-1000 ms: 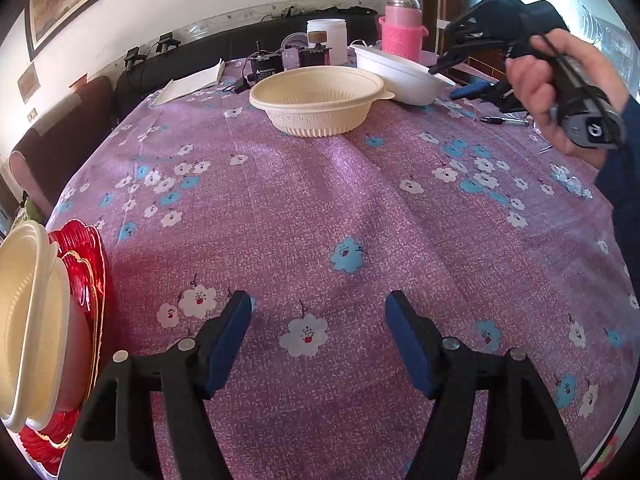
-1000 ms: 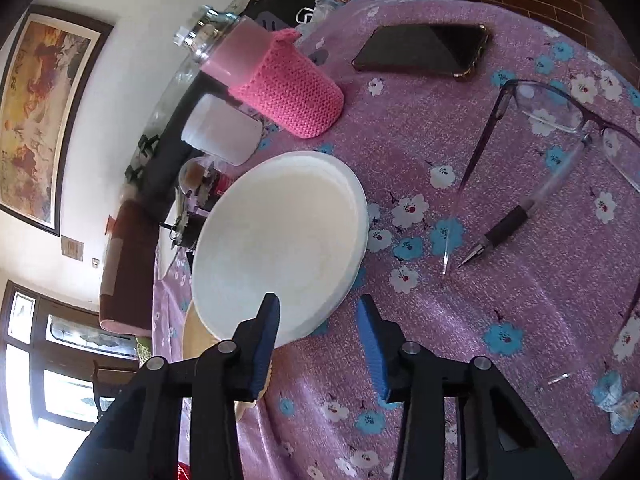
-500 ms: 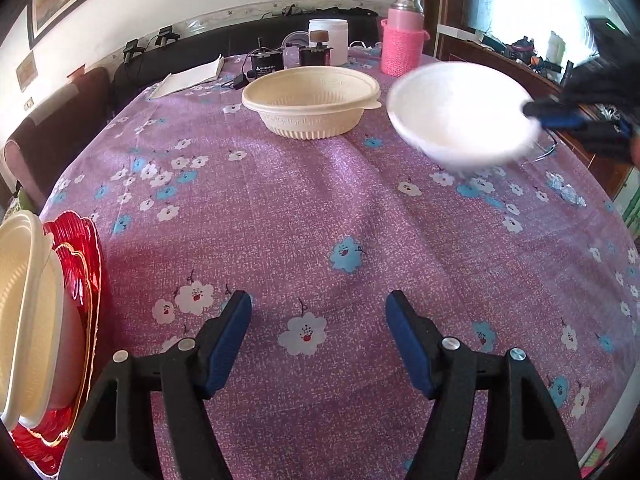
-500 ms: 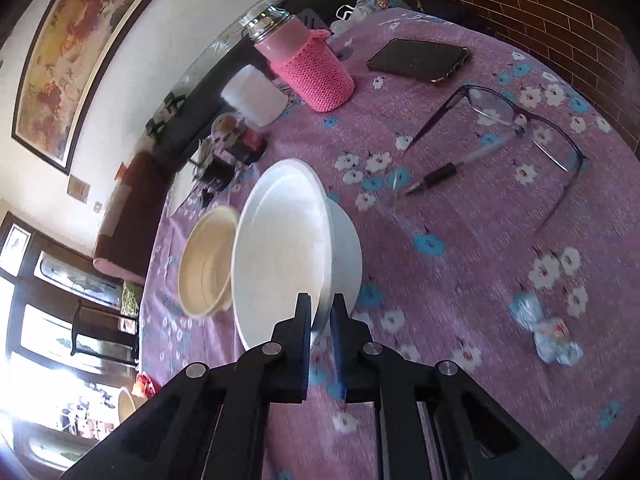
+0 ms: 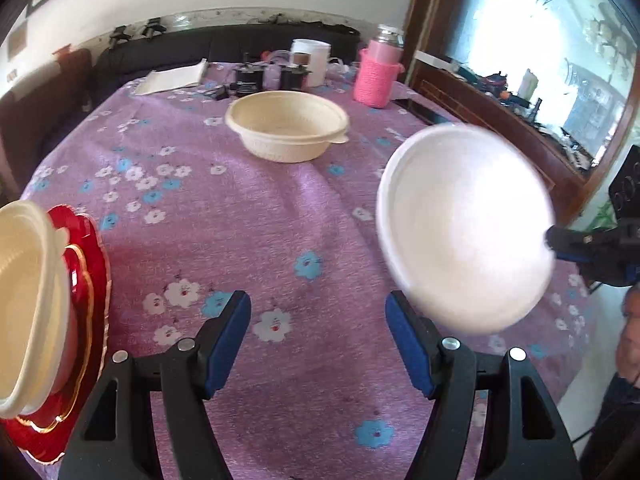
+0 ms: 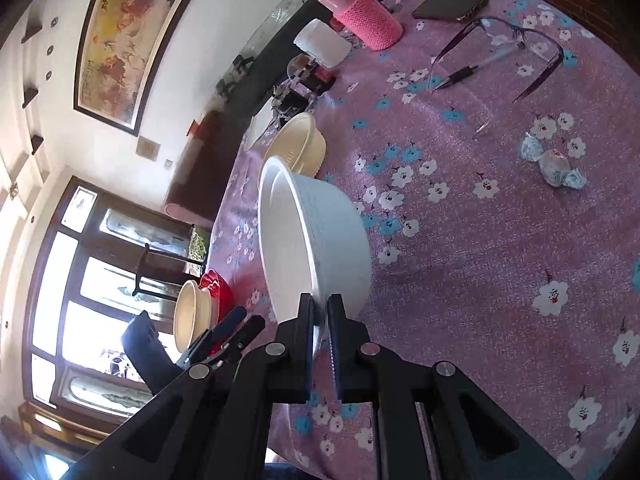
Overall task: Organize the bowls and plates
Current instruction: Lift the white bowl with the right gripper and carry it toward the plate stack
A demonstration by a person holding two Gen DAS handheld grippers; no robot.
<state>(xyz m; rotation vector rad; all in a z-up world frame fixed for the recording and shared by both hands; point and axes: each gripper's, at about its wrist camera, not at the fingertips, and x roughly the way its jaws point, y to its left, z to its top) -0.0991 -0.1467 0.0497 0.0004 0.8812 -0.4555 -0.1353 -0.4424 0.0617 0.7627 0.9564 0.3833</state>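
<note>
My right gripper [image 6: 320, 312] is shut on the rim of a white bowl [image 6: 320, 240] and holds it tilted above the purple flowered table. The same white bowl [image 5: 468, 228] hangs in the air at the right of the left wrist view, its mouth facing left. My left gripper [image 5: 318, 320] is open and empty, low over the table near its front edge. A cream bowl [image 5: 286, 130] stands at the far middle of the table. At the left edge, cream bowls [image 5: 24, 300] sit stacked on red plates [image 5: 86, 280].
At the far end of the table stand a pink-sleeved bottle [image 5: 378, 72], a white jar [image 5: 312, 60], small gadgets and a notepad [image 5: 172, 80]. A phone [image 6: 450, 6], glasses [image 6: 516, 56], a pen [image 6: 464, 74] and wrapped sweets [image 6: 554, 164] lie on the right side.
My right gripper closed on the white bowl's rim, lifted it off the table and carried it toward the near side, tilting it. My left gripper stayed open and moved little.
</note>
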